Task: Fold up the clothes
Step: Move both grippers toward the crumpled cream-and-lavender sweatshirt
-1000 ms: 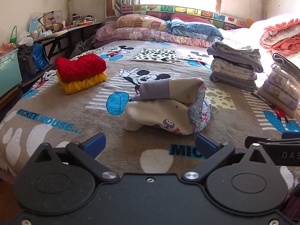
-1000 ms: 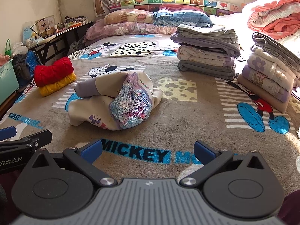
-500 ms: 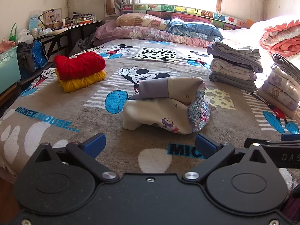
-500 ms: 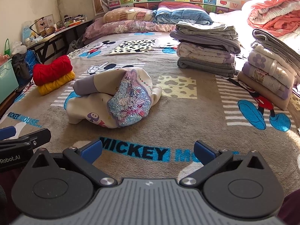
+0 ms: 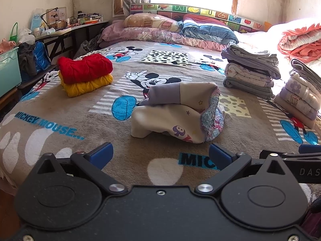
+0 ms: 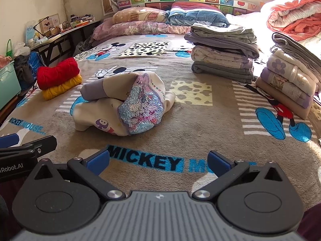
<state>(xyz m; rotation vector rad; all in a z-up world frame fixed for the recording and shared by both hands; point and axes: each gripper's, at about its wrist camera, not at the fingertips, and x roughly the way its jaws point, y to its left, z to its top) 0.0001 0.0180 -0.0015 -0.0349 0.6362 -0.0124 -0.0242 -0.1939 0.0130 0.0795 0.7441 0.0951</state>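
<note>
The left gripper (image 5: 159,153) sits low at the bottom of its frame, level and pointing up the bed, its blue-tipped fingers (image 5: 101,153) spread wide with nothing between them. The right gripper (image 6: 158,160) is posed the same way in its own view, jaws parted and empty, hovering over the blanket's "MICKEY" lettering. Each tool shows at the edge of the other's picture: the right one at the lower right of the left view, the left one at the lower left of the right view, so they are side by side.

Beyond the fingers, near the centre of both frames, lies the cream and lavender garment (image 5: 178,113) (image 6: 124,105), loosely bundled rather than flat, with a sequinned patch (image 6: 140,110) facing the right gripper. It rests on the Mickey Mouse blanket (image 5: 70,112), apart from both grippers and touched by neither.

Farther out, at the left of the frames, a red knit (image 5: 85,68) lies folded on top of a yellow knit (image 5: 86,85). At the right stand a stack of grey and lilac folded clothes (image 6: 222,58) and, at the far right edge, a second folded stack (image 6: 291,76). Pillows (image 5: 152,27) line the headboard at the top.
</note>
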